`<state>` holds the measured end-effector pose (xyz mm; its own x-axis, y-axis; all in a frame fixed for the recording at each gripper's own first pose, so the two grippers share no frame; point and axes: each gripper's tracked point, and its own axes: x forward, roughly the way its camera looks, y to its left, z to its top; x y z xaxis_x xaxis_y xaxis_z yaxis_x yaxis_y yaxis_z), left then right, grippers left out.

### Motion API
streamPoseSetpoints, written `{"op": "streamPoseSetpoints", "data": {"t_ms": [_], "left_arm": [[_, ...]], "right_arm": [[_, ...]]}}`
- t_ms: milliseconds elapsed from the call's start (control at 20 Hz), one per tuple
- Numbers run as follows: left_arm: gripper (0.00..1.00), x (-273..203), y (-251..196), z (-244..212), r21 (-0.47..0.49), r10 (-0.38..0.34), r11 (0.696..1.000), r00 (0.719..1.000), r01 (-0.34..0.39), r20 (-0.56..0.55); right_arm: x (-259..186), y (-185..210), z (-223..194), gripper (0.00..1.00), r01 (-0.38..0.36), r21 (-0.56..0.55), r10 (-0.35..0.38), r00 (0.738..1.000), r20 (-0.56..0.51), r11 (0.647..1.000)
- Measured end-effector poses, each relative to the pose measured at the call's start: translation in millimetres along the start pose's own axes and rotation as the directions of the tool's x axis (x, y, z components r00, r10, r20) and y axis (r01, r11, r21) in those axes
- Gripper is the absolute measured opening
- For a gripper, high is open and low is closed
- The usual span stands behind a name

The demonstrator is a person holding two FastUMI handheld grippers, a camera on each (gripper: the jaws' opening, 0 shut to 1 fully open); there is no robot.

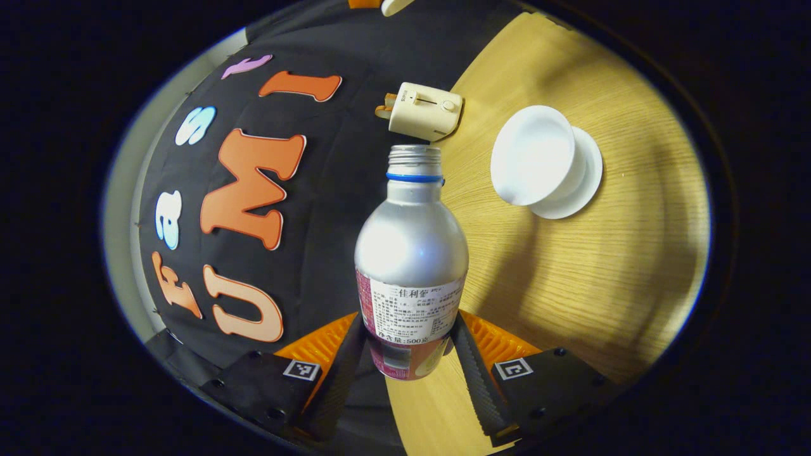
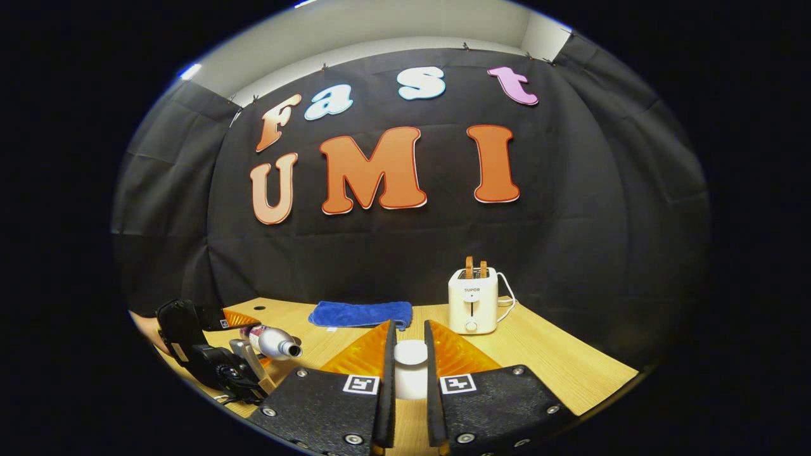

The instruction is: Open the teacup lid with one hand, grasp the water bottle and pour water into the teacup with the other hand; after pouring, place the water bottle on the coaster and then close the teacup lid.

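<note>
Left gripper (image 1: 408, 354) is clamped on the water bottle (image 1: 410, 266), both fingers pressing its lower body at the label, and the bottle lies tipped over with its uncapped neck toward the teacup (image 1: 535, 155). That grip low on the body probably leaves the mouth free to swing over the rim for pouring. The cup sits open on its saucer (image 1: 586, 183) on the wooden table (image 1: 602, 272), well apart from the bottle mouth, so no water reaches it yet.

Right gripper (image 2: 410, 364) is closed narrowly on the teacup lid (image 2: 410, 354), held up clear of the cup, likely to keep the opening free. Its view also takes in the left gripper with the tilted bottle at lower left, then a blue cloth (image 2: 361, 313) farther back. A toaster (image 2: 472, 301) stands by the wall.
</note>
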<state>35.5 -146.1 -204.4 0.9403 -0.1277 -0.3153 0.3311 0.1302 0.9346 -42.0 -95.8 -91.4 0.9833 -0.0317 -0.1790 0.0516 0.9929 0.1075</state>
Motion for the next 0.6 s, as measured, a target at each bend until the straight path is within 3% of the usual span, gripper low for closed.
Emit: {"op": "streamPoseSetpoints", "data": {"t_ms": [350,600], "left_arm": [[0.87,4.8,18.7,-1.7,0.166,0.029,0.986,1.0,-0.03,0.009],[0.83,5.1,28.4,0.5,0.257,0.039,0.965,0.999,-0.045,0.025]], "right_arm": [[-0.4,-7.3,3.2,0.21,0.001,0.007,-0.001,1.0,0.012,1.0],[-0.3,-9.8,0.7,0.2,0.002,0.006,-0.002,1.0,0.007,1.0]]}}
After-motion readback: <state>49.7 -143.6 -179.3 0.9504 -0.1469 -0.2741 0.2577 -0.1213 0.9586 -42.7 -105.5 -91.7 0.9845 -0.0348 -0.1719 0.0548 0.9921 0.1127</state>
